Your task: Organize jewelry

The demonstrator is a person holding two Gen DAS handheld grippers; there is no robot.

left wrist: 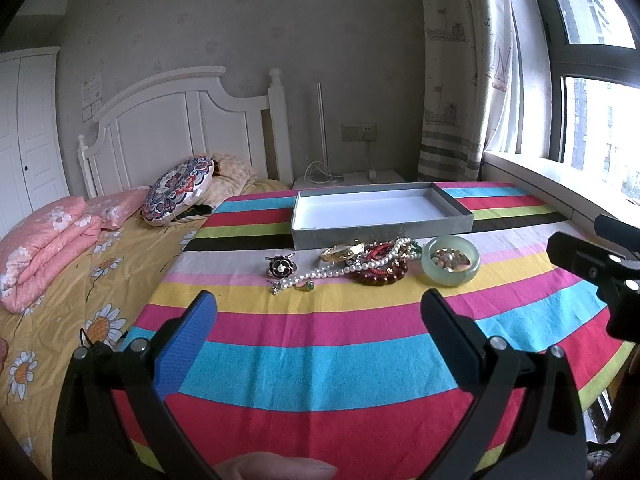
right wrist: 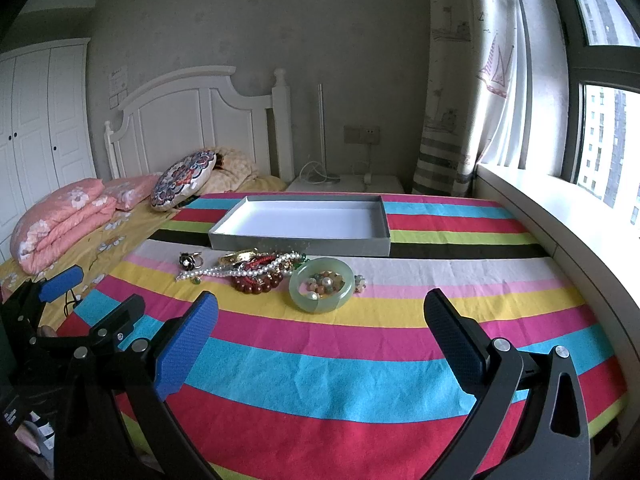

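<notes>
A pile of jewelry lies on the striped tablecloth: a pale green jade bangle (left wrist: 450, 266) (right wrist: 321, 290) ringing small beads, a white pearl string (left wrist: 332, 272) (right wrist: 236, 270), dark red bead bracelets (left wrist: 378, 274) (right wrist: 256, 282), a gold piece (left wrist: 342, 253) (right wrist: 240, 256) and a black flower brooch (left wrist: 281, 267) (right wrist: 190, 260). Behind the pile sits a shallow grey box (left wrist: 380, 232) (right wrist: 300, 242) with a white floor and nothing in it. My left gripper (left wrist: 320, 312) and right gripper (right wrist: 322, 314) are both open, hovering short of the pile, holding nothing.
The table (left wrist: 320, 360) carries a bright striped cloth. A bed with yellow flowered sheets (left wrist: 60, 300), pink quilt (left wrist: 48, 248) and round cushion (left wrist: 178, 196) lies to the left. A window sill (right wrist: 560, 216) and curtain (right wrist: 460, 80) border the right. The right gripper's body (left wrist: 600, 264) shows at the left view's right edge.
</notes>
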